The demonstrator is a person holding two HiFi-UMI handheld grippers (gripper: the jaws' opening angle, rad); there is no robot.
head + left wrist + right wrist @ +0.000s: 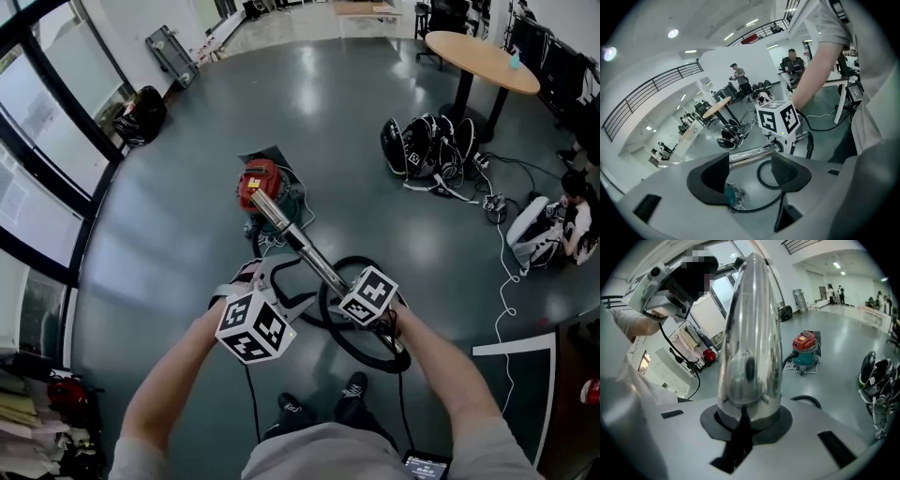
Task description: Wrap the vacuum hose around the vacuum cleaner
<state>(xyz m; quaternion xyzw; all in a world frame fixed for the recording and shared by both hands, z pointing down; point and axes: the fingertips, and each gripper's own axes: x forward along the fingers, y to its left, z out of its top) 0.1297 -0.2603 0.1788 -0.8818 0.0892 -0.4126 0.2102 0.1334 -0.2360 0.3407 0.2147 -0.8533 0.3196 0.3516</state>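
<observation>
The vacuum cleaner (261, 192), red on top and teal below, stands on the grey floor ahead; it shows far off in the right gripper view (805, 348). Its chrome wand tube (298, 242) slants up toward me. My right gripper (349, 286) is shut on that tube, which fills the right gripper view (750, 333) between the pads (740, 425). The black hose (367, 339) hangs in a loop below my hands. My left gripper (272, 281) is open just left of the tube, nothing between its pads (708, 180); the tube (750, 154) lies beyond them.
A round wooden table (483, 58) stands at the back right, with helmets and bags (427, 145) on the floor beside it. A person (572, 220) sits on the floor at the right, near a white cable (506, 291). Glass walls run along the left. My shoes (319, 408) show below.
</observation>
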